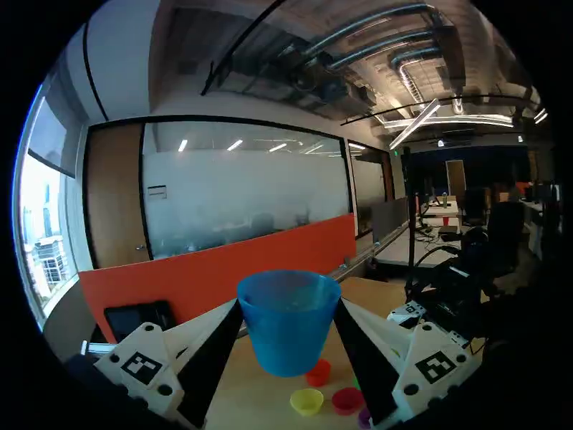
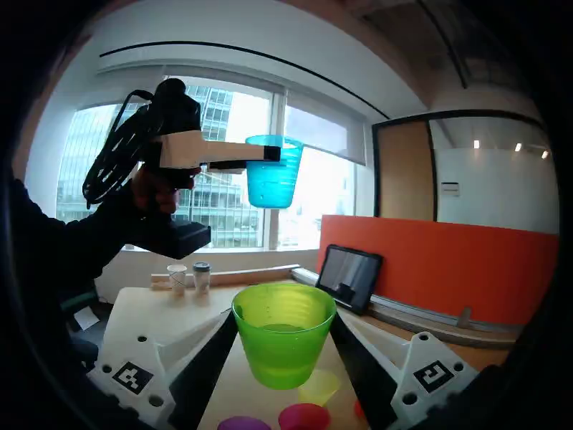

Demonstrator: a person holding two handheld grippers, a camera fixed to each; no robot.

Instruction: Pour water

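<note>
Office desk (image 2: 143,308), left hand-held gripper (image 2: 272,153) raised, pinching blue cup (image 2: 272,183), right hand-held gripper (image 2: 284,319) pinching green cup (image 2: 283,355)

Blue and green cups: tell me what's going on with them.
A person holds one cup in each hand-held gripper. The left hand-held gripper clamps the blue cup, held high and upright; the right hand-held gripper clamps the green cup, lower over the table, seemingly with some liquid inside. Nothing is pouring.

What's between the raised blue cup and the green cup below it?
Nothing: in the right gripper view the blue cup, held in the left gripper, hangs above the green cup with only open air between them.
</note>
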